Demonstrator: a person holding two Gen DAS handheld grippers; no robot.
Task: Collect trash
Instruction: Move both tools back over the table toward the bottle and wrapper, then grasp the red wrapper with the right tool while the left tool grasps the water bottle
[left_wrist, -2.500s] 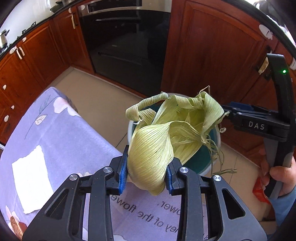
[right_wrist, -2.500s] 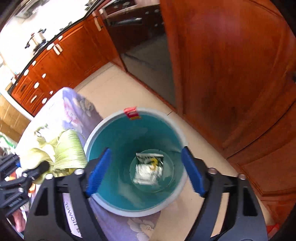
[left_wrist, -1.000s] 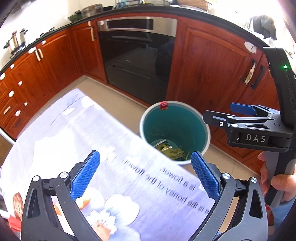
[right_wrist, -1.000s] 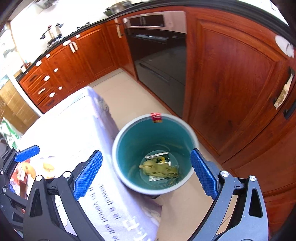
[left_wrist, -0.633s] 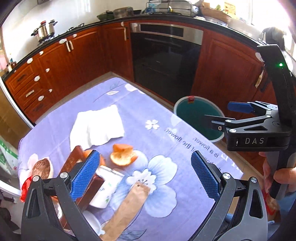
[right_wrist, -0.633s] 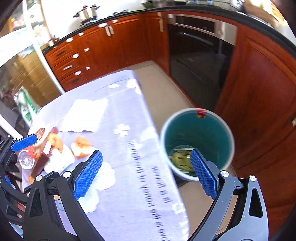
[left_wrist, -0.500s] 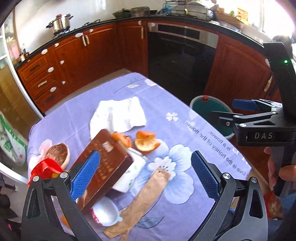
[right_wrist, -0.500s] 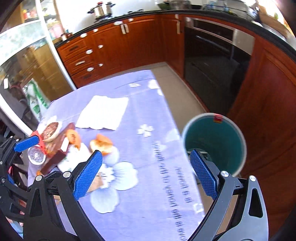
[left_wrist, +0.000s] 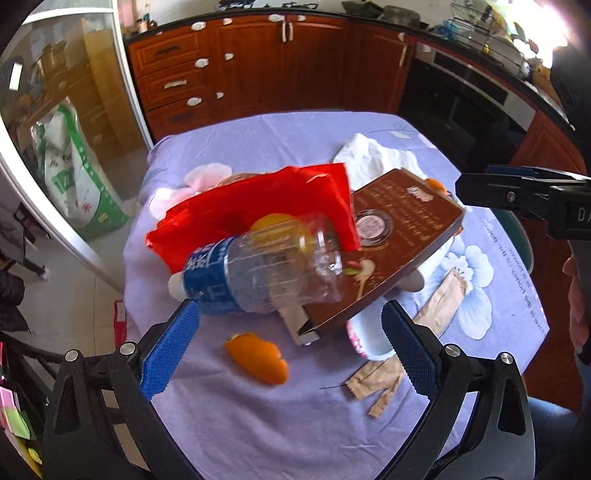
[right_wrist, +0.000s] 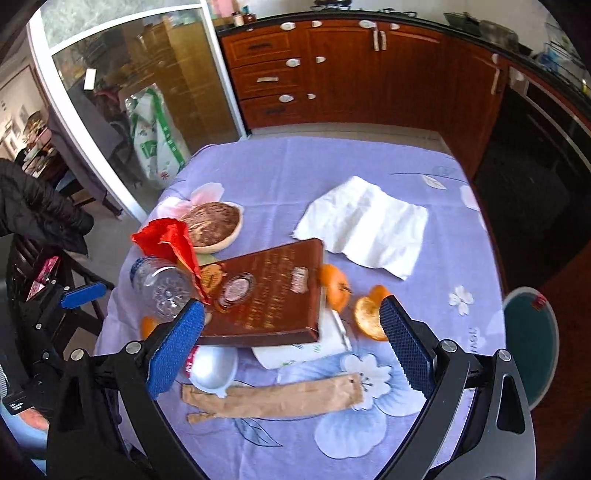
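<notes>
Everywhere, trash on lilac tablecloth (right_wrist: 295, 162)

Both wrist views look down across the bench (left_wrist: 229, 424). The left sits closer. They share the brown box (left_wrist: 399, 236) (right_wrist: 266, 291).

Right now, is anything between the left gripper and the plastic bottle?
Nothing visible. The open left gripper faces the plastic bottle, which lies on its side against the red bag and brown box.
</notes>
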